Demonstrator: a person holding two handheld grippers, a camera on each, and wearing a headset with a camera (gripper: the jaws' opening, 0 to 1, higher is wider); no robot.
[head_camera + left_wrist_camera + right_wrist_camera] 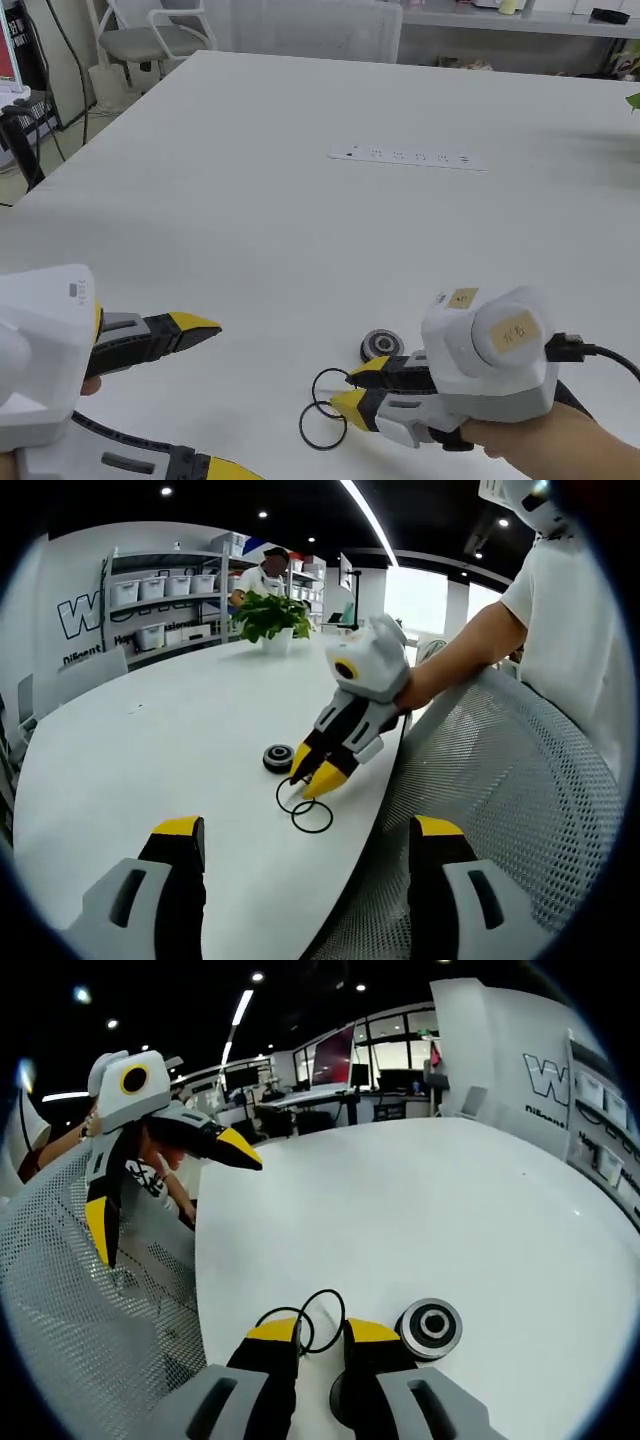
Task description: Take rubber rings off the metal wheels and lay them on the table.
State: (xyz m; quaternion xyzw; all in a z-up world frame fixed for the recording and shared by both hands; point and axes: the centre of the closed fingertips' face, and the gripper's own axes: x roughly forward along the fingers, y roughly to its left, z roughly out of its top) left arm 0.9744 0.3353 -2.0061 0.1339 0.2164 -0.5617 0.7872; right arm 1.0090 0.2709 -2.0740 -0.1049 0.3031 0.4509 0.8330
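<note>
A small metal wheel (382, 345) (278, 757) (431, 1326) lies on the white table (300, 220) near its front edge. Two thin black rubber rings lie flat beside it: one (316, 384) (334, 1305) reaches in between the yellow tips of my right gripper (355, 386) (311, 774) (322, 1332), the other (322, 426) (312, 818) sits just in front. That gripper's jaws stand a narrow gap apart, low over the table. My left gripper (210, 397) (307, 830) (170, 1190) hangs off to the left, wide open and empty.
A white power strip (408, 157) lies mid-table. A mesh chair back (480, 780) stands close along the table's near edge. A potted plant (270, 615) sits at the far end, and a person (262, 575) stands by shelves beyond.
</note>
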